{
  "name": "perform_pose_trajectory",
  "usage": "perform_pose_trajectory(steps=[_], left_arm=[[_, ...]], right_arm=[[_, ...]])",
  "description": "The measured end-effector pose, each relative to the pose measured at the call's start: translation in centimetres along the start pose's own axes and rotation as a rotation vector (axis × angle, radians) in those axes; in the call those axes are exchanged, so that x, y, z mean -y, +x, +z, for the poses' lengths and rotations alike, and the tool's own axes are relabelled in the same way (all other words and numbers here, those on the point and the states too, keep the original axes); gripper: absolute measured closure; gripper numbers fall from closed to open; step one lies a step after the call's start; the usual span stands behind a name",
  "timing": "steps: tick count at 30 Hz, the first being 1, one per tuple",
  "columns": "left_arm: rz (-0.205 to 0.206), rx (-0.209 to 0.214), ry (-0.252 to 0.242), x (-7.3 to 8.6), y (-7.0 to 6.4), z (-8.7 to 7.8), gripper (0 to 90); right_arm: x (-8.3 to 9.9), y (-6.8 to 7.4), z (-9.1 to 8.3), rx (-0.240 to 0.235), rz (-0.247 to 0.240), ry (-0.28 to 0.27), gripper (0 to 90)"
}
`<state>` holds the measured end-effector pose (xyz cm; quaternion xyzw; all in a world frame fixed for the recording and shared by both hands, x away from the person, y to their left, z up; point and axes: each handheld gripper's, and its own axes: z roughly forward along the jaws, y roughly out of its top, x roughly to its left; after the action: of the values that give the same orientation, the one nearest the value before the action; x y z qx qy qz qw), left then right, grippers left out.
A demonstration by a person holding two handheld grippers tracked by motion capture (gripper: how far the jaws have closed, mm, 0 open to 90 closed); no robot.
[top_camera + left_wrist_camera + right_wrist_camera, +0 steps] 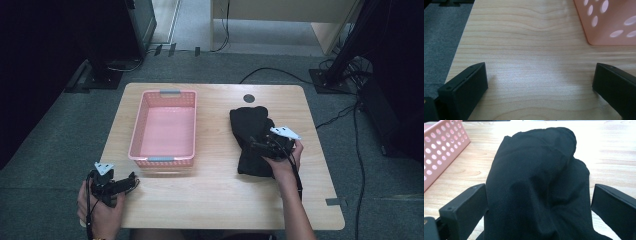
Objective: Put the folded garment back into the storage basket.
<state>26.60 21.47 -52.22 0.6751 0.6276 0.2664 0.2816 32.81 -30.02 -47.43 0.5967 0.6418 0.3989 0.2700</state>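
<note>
On the table's right half: the black garment (251, 140) is lying in a folded, rumpled heap, well apart from the pink basket (165, 127).
Right gripper (261, 145): it is hanging over the heap's near part with its jaws spread wide, the cloth (536, 187) bulging up between them; nothing is being pinched yet, so this looks like the approach to a grab.
Left gripper (131, 181): it is idling near the table's (210, 195) front left corner, jaws wide apart over bare wood, seemingly waiting clear of the work.
Basket placement: it is sitting empty at the table's left, likely the place the garment is heading for.
Garment material: soft, matt, finely woven fabric, sagging into creases, with a rounded hem at the far end.
Basket material: stiff pink plastic, rectangular, walls (439, 150) pierced by rows of round holes, grey handles at both ends.
Table surface: pale wood grain, smooth, with rounded corners.
</note>
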Motion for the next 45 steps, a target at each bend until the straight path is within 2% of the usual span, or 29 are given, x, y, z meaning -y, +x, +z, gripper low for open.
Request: perform_pose_trajectory(steps=[9,16,25,29,38,45], left_arm=[[0.0,0.0,0.0,0.0,0.0,0.0,0.0],[-0.001,0.001,0.0,0.0,0.0,0.0,0.0],[-0.001,0.0,0.0,0.0,0.0,0.0,0.0],[-0.001,0.0,0.001,0.0,0.0,0.0,0.0],[-0.001,0.0,0.0,0.0,0.0,0.0,0.0],[-0.001,0.0,0.0,0.0,0.0,0.0,0.0]], right_arm=[[0.3,0.3,0.6,-0.023,0.003,0.018,0.6],[0.6,0.6,1.3,-0.013,0.019,0.037,2.3],[1.2,1.3,2.2,-0.007,0.002,0.068,3.1],[1.6,1.5,2.7,-0.008,0.021,0.07,5.0],[2.6,2.0,3.7,0.053,-0.01,0.088,5.6],[3.1,2.3,4.4,0.08,-0.002,0.098,5.9]])
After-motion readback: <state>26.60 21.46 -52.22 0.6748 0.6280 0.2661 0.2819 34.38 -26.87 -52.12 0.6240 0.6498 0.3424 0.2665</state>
